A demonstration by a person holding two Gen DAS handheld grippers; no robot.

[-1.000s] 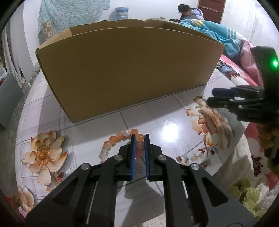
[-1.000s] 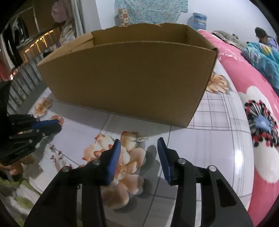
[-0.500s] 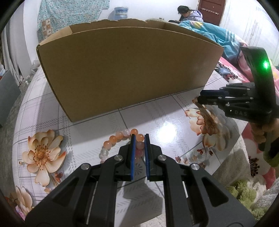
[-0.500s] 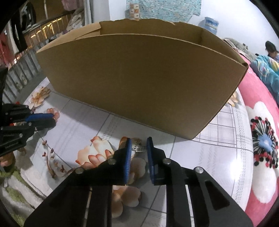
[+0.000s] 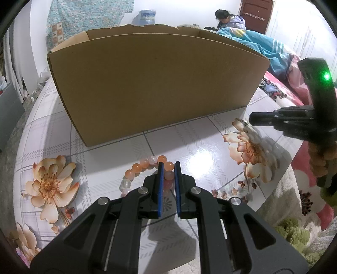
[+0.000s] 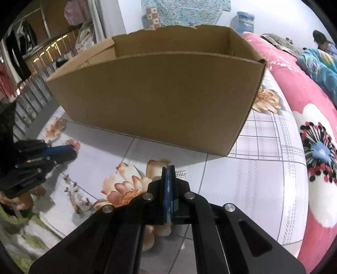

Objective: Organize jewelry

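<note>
Bead bracelet (image 5: 145, 168), orange and pale beads, pinched between left gripper (image 5: 167, 166) pads. Small silver clasp piece (image 6: 180, 173) (ribbed) lies flat just beside right gripper (image 6: 168, 170) tips.

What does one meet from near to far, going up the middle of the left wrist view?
left gripper → bead bracelet → bare tabletop → cardboard box → water jug against the far wall.

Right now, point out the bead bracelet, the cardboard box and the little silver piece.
bead bracelet (image 5: 136, 168), left wrist view, an orange bead.
cardboard box (image 6: 160, 101), right wrist view, front wall.
silver piece (image 6: 181, 173), right wrist view, ridged end.
</note>
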